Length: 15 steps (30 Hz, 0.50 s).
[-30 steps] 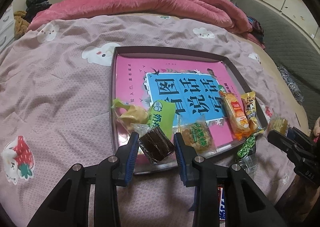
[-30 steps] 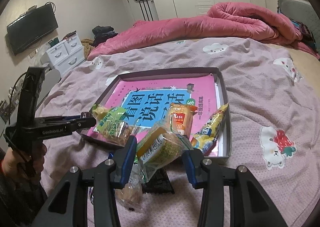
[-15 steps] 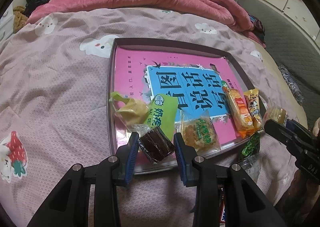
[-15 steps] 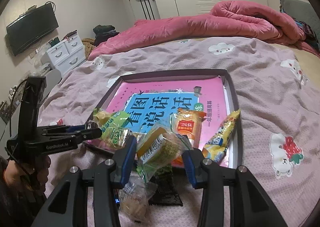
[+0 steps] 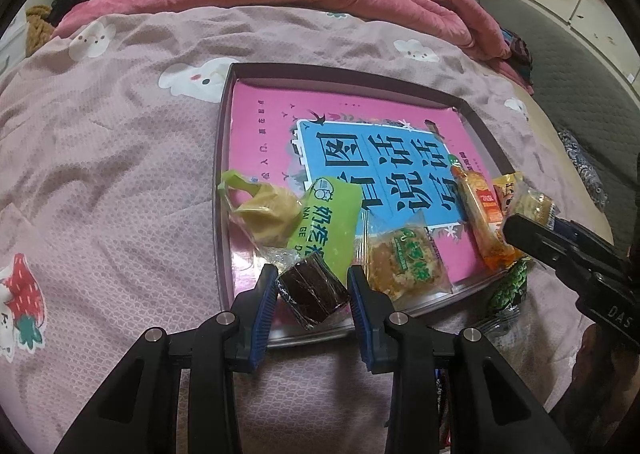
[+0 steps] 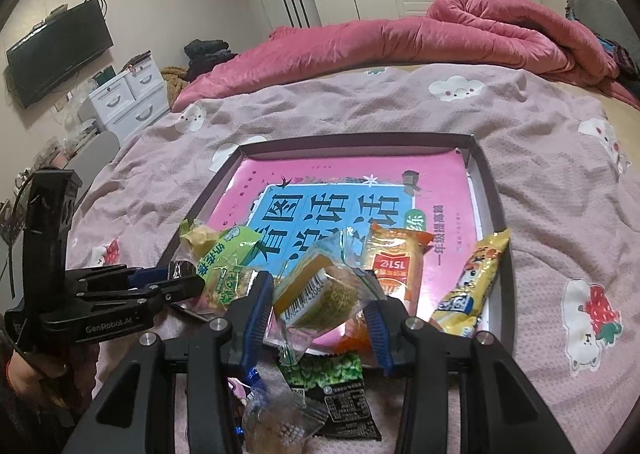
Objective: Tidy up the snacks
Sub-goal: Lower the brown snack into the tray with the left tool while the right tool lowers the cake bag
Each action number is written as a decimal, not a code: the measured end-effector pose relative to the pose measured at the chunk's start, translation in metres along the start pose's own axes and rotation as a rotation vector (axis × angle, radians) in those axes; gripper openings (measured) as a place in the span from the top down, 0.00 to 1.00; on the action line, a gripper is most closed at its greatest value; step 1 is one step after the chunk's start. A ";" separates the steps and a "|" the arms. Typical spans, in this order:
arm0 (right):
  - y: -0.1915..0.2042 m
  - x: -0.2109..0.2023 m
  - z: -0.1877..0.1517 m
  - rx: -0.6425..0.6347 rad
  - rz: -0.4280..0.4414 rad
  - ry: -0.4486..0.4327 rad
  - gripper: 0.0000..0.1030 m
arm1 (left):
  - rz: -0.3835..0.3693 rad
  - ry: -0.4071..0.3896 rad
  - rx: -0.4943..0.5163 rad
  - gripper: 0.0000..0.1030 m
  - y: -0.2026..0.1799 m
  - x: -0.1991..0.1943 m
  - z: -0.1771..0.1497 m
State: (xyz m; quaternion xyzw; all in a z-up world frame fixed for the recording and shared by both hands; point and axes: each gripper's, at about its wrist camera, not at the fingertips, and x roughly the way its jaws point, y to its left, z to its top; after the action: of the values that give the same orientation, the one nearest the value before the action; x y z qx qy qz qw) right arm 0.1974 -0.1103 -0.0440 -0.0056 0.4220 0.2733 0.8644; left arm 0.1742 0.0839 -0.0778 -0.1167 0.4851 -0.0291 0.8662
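The left hand-held gripper [image 5: 313, 291] clamps a dark brown snack [image 5: 313, 290]; the right hand-held gripper [image 6: 320, 300] clamps a clear-wrapped yellow-green cake [image 6: 320, 290].

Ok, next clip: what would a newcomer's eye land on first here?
Probably the bright pink and blue book filling the grey tray on the bed, with snack packets crowded along its near edge. Then the two grippers: the left gripper holds a dark brown snack, the right gripper a clear-wrapped yellow snack.

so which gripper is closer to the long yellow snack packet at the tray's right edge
Right. The right gripper, shut on a clear-wrapped cake, hovers just left of the yellow packet. The left gripper holds a dark brownie at the tray's opposite side.
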 end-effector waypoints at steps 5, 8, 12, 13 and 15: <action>0.004 0.009 0.001 0.001 0.006 0.020 0.57 | -0.001 0.002 0.000 0.64 0.000 0.001 0.000; 0.006 0.014 0.001 -0.004 0.007 0.036 0.57 | -0.002 0.002 0.000 0.64 0.000 0.001 0.000; 0.010 0.022 0.002 -0.011 0.010 0.056 0.57 | -0.004 0.003 0.002 0.65 -0.002 0.002 0.000; 0.010 0.024 0.002 -0.013 0.010 0.062 0.57 | -0.006 0.003 0.002 0.65 -0.002 0.002 0.000; 0.012 0.027 0.001 -0.014 0.011 0.073 0.57 | -0.008 0.005 0.004 0.64 -0.003 0.003 0.001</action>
State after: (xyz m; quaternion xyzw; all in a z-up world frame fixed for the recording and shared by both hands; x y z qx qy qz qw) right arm 0.2064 -0.0874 -0.0605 -0.0192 0.4512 0.2806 0.8469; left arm 0.1762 0.0806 -0.0789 -0.1166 0.4868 -0.0337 0.8650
